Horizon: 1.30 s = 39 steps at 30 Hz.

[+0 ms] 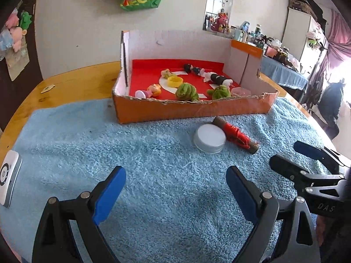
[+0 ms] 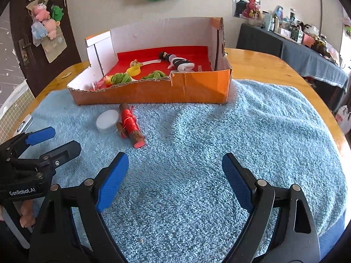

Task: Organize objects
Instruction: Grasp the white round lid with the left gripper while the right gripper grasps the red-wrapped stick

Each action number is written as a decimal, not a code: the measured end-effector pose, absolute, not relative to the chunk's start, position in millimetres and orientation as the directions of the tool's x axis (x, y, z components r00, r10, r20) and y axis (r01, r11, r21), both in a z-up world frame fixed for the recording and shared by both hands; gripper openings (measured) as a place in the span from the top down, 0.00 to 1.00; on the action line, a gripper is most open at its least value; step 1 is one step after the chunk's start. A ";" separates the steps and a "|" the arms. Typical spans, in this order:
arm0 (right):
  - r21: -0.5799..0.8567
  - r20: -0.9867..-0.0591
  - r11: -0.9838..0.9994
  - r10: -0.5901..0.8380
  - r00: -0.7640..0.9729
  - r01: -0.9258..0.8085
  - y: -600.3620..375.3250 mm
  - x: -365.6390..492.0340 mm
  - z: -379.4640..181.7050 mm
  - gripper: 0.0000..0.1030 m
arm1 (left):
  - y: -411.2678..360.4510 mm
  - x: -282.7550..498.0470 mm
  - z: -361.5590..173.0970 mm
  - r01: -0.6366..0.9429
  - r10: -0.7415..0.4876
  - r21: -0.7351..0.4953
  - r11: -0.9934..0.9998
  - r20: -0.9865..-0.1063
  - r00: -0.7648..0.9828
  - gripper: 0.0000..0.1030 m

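Note:
An orange cardboard box (image 1: 193, 109) (image 2: 197, 87) with a red floor stands at the far side of a blue towel (image 1: 131, 153) (image 2: 241, 131). Inside lie small dolls (image 1: 151, 91), a yellow ring (image 1: 175, 81) and green fuzzy toys (image 1: 186, 92). In front of the box lie a white round lid (image 1: 209, 138) (image 2: 107, 120) and a brown stick wound with red thread (image 1: 235, 134) (image 2: 131, 126), side by side. My left gripper (image 1: 175, 186) (image 2: 52, 141) is open and empty, short of both. My right gripper (image 2: 175, 175) (image 1: 289, 155) is open and empty to their right.
The towel covers a round wooden table (image 1: 65, 81) (image 2: 263, 63). A white and grey device (image 1: 7, 179) lies at the towel's left edge. A cluttered side table (image 2: 307, 43) stands at the far right. Plush toys hang on a dark door (image 2: 43, 22).

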State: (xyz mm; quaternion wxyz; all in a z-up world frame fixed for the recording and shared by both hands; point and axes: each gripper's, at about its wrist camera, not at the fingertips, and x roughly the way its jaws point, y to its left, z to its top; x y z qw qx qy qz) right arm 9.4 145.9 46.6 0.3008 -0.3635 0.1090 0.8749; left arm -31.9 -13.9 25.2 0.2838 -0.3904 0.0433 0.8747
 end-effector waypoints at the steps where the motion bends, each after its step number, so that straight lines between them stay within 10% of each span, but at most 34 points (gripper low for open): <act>1: -0.030 -0.706 -0.805 0.437 -0.558 -0.593 145.9 7.6 45.7 0.15 | -12.3 -32.2 24.9 -0.535 0.462 -0.141 -0.833 -0.710 -0.532 0.09; 12: -0.095 -0.739 -0.890 0.364 -0.567 -0.447 148.8 -17.8 46.4 0.16 | 10.4 -52.2 24.4 -0.627 0.477 -0.110 -0.772 -0.751 -0.456 0.16; 39: -0.086 -0.820 -0.967 0.206 -0.534 -0.242 170.2 -66.9 43.8 0.64 | 45.6 -82.7 25.9 -0.793 0.516 -0.096 -0.602 -0.805 -0.294 0.51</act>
